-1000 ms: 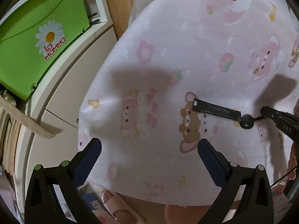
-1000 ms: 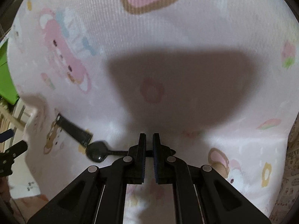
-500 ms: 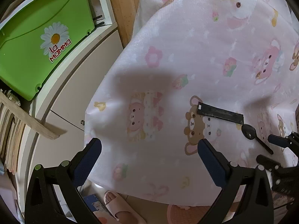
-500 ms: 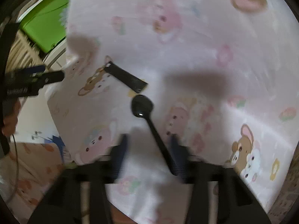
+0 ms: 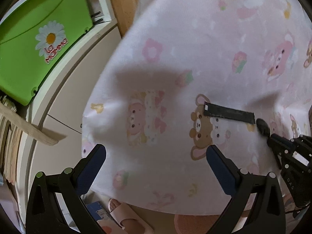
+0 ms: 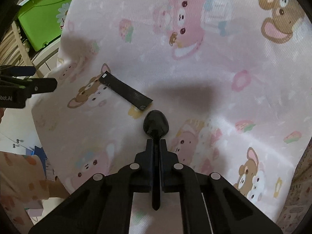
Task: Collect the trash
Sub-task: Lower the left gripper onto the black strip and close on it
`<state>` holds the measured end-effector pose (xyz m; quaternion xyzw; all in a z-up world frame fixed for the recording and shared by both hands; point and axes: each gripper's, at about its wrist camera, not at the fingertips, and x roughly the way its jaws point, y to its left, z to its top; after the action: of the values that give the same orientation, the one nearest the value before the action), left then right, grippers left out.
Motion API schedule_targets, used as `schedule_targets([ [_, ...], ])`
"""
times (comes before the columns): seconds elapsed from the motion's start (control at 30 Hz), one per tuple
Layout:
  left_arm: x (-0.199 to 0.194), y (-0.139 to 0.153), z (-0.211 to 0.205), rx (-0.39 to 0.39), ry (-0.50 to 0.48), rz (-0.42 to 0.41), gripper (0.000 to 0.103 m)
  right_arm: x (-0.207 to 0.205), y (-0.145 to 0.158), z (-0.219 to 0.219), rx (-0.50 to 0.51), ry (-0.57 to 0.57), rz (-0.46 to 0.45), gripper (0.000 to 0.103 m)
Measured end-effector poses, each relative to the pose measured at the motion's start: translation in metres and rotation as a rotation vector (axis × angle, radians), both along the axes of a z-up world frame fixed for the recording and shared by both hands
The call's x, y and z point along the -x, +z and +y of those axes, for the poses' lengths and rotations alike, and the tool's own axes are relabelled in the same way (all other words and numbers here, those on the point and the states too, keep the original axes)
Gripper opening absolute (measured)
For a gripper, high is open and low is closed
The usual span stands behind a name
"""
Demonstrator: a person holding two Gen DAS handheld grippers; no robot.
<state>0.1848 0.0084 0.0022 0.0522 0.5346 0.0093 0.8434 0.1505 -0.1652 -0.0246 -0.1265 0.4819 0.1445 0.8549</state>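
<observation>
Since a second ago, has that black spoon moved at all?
Yes. The black spoon has turned: its bowl stays by the black strip, but its handle swung round and the right claw has just closed on it.

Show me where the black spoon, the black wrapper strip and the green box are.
black spoon [image 6: 156,125], right wrist view, on its bowl.
black wrapper strip [image 6: 124,90], right wrist view, mid-strip.
green box [image 5: 39,44], left wrist view, on its lid beside the daisy.

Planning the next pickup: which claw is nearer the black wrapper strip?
Right. The right claw, gripping the black spoon, sits just beside the black wrapper strip; the open left claw hangs farther off.
</observation>
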Motion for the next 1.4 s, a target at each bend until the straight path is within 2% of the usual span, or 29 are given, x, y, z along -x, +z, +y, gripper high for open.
schedule_targets([
  [0.13, -0.002, -0.002, -0.013, 0.021, -0.028, -0.016, 0.102, -0.003, 0.001, 0.008, -0.022, -0.050, -0.009, 0.006],
  [0.27, -0.005, 0.001, -0.034, 0.055, -0.086, -0.035, 0.102, -0.001, 0.023, -0.018, -0.104, -0.119, -0.017, 0.006],
  [0.37, -0.010, -0.003, -0.056, 0.068, -0.139, -0.034, 0.102, -0.002, 0.033, -0.035, -0.122, -0.165, -0.021, 0.006],
  [0.43, -0.015, -0.006, -0.072, 0.056, -0.178, -0.045, 0.102, -0.002, 0.038, -0.047, -0.114, -0.196, -0.034, 0.006],
  [0.53, -0.021, -0.008, -0.094, 0.019, -0.246, -0.118, 0.102, -0.003, 0.043, -0.058, -0.124, -0.213, -0.039, 0.006],
  [0.6, -0.029, -0.015, -0.102, -0.029, -0.250, -0.104, 0.101, -0.003, 0.046, -0.062, -0.118, -0.220, -0.053, 0.006],
  [0.67, -0.037, -0.021, -0.101, -0.017, -0.228, -0.087, 0.093, -0.002, 0.050, -0.067, -0.112, -0.226, -0.063, 0.006],
  [0.73, -0.045, -0.026, -0.093, -0.027, -0.141, -0.065, 0.067, 0.001, 0.057, -0.079, -0.124, -0.234, -0.063, 0.006],
  [0.83, -0.053, -0.029, -0.079, 0.023, -0.061, -0.058, 0.050, 0.003, 0.064, -0.093, -0.127, -0.239, -0.066, 0.006],
  [0.9, -0.055, -0.028, -0.077, 0.026, -0.057, -0.065, 0.043, 0.007, 0.069, -0.103, -0.125, -0.239, -0.068, 0.006],
  [1.0, -0.056, -0.029, -0.077, -0.030, -0.093, -0.063, 0.041, 0.009, 0.073, -0.107, -0.123, -0.236, -0.066, 0.006],
  [1.1, -0.052, -0.028, -0.082, -0.092, -0.127, -0.049, 0.034, 0.010, 0.074, -0.111, -0.122, -0.240, -0.064, 0.006],
  [1.13, -0.050, -0.028, -0.082, -0.091, -0.134, -0.032, 0.028, 0.011, 0.074, -0.111, -0.123, -0.241, -0.062, 0.006],
  [1.23, -0.040, -0.031, -0.076, -0.037, -0.150, 0.048, 0.024, 0.013, 0.077, -0.114, -0.128, -0.239, -0.061, 0.006],
  [1.33, -0.027, -0.028, -0.075, -0.014, -0.197, 0.070, 0.024, 0.016, 0.078, -0.116, -0.117, -0.234, -0.061, 0.006],
  [1.4, -0.019, -0.022, -0.077, -0.004, -0.223, 0.035, 0.025, 0.015, 0.074, -0.115, -0.114, -0.236, -0.058, 0.006],
])
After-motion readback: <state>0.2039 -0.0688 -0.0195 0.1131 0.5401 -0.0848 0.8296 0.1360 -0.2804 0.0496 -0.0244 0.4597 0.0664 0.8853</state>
